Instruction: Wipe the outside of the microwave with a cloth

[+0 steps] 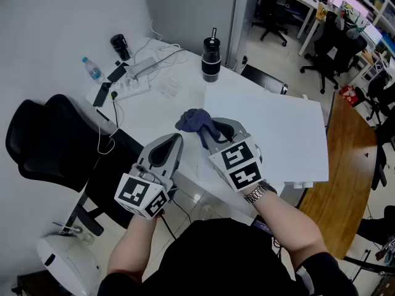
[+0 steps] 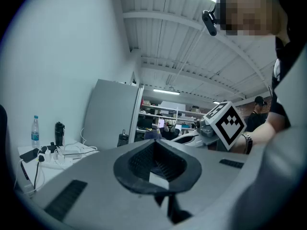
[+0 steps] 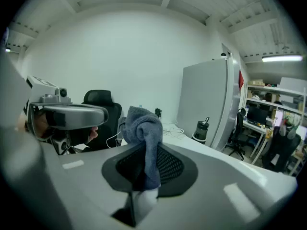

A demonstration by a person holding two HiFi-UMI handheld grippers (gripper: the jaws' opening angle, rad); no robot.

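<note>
Looking down through the head view first: the white table (image 1: 143,113) carries the microwave (image 1: 265,134) on its right side, flat white top toward me, reaching to the table's near edge. The right gripper (image 1: 208,128) hangs above that near edge, just left of the microwave. The cloth (image 1: 194,121), a blue-grey bunch, sticks out past its tips. The cloth is clear of the table surface; I cannot tell whether it touches the microwave. The left gripper (image 1: 174,139) sits just beside the right one, on the side of the table's left edge, with nothing at its tips. A black flask (image 1: 211,59) stands at the far edge. A power strip (image 1: 131,85) with cables and a water bottle (image 1: 92,68) lie toward the far left corner. A black chair (image 1: 55,137) stands off the left edge.

Left gripper view: my jaws are closed flat together with nothing between them. The right gripper shows beyond them, at the right.

Right gripper view: jaws are clamped on the cloth. One fold runs down between the pads and the rest balloons above the tips. The left gripper lies at the left of this view, and the flask stands beyond on the table.
</note>
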